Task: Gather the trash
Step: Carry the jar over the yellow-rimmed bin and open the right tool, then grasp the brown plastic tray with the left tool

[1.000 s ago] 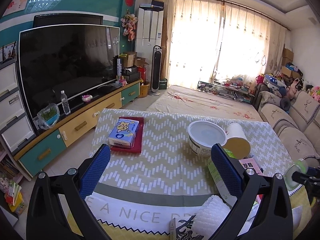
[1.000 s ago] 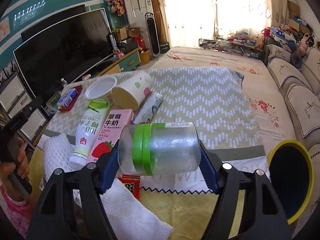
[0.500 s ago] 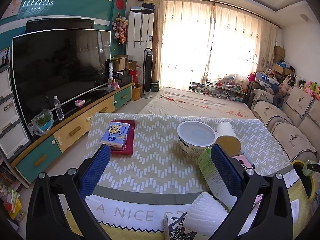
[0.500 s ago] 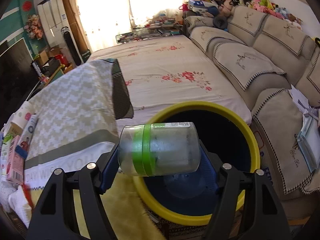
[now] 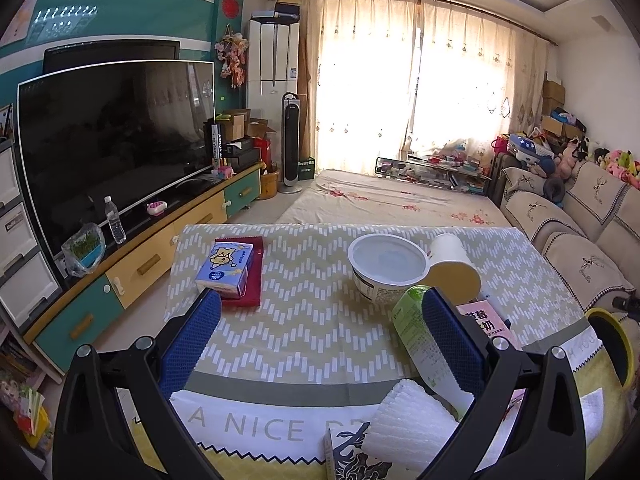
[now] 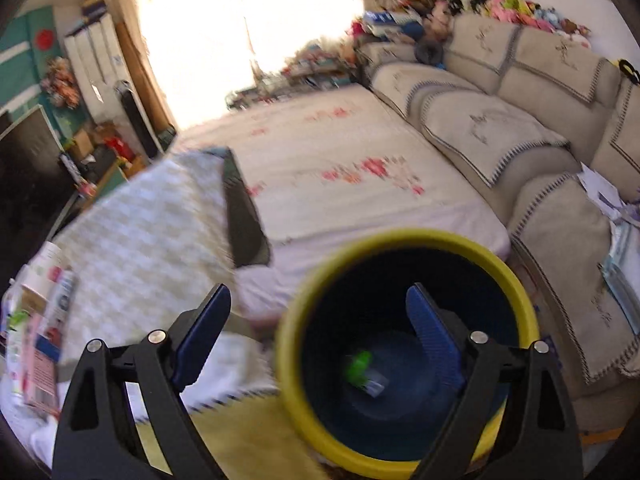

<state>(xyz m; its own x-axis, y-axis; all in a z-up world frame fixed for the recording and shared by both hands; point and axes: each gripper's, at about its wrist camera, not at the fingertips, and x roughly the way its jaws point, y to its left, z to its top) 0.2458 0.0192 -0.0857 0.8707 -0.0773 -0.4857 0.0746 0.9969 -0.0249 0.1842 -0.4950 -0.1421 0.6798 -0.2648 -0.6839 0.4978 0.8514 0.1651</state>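
Drop step: right gripper (image 6: pixel 318 332) fingers opening, nothing btwn them; jar (image 6: pixel 365 370) lies at bottom of yellow-rimmed bin (image 6: pixel 400 240). Left gripper (image 5: pixel 320 336) spread wide, empty, over counter (image 5: pixel 320 320). Next, prob: grab green carton (image 5: pixel 416 328).

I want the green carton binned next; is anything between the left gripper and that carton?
Nothing visible blocks it. The left gripper is open, and the green carton lies on the table right against its right-hand finger, which hides part of it. A white foam sheet sits nearer the camera.
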